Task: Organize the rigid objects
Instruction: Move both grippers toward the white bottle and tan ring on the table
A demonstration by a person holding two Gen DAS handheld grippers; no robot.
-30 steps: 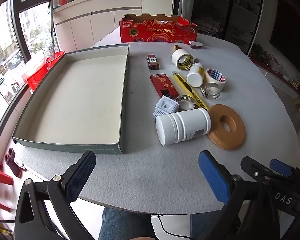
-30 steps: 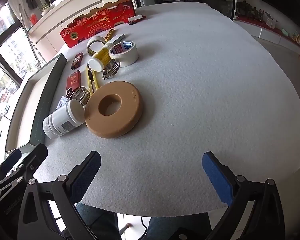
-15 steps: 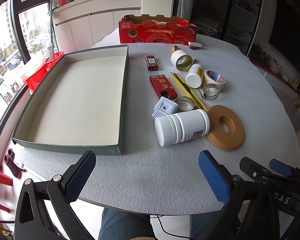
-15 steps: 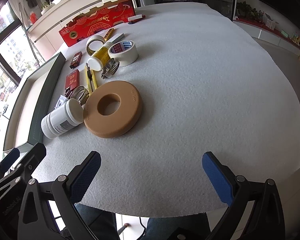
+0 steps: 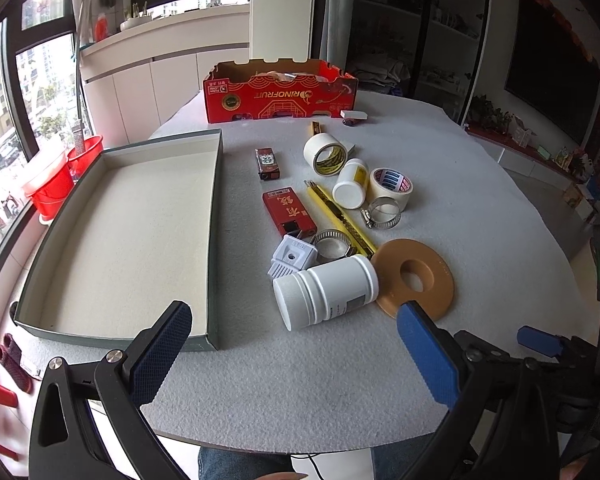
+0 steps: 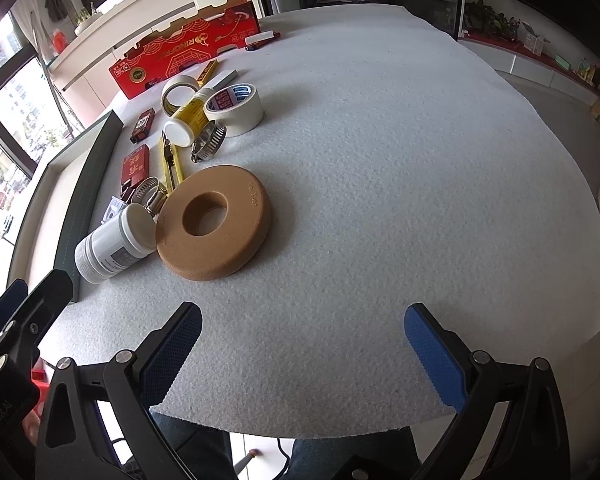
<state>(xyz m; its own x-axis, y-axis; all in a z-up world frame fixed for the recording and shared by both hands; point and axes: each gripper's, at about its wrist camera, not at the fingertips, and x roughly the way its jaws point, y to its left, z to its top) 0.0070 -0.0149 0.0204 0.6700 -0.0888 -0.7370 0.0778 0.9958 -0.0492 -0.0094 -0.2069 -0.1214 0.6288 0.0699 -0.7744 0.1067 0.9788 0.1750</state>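
An empty grey-green tray lies on the left of the table. Right of it is a cluster: a large white jar on its side, a tan ring, a white plug, two hose clamps, a yellow utility knife, two red boxes, a small white bottle and two tape rolls. My left gripper is open above the near table edge, short of the jar. My right gripper is open over bare table, near the ring.
A red cardboard fruit box stands at the far side of the table, with a small white item beside it. Red buckets sit on the floor at left. The person's legs show under the near edge.
Both grippers have tilted up slightly, so more of the room shows. The objects have not moved and both grippers stay open.
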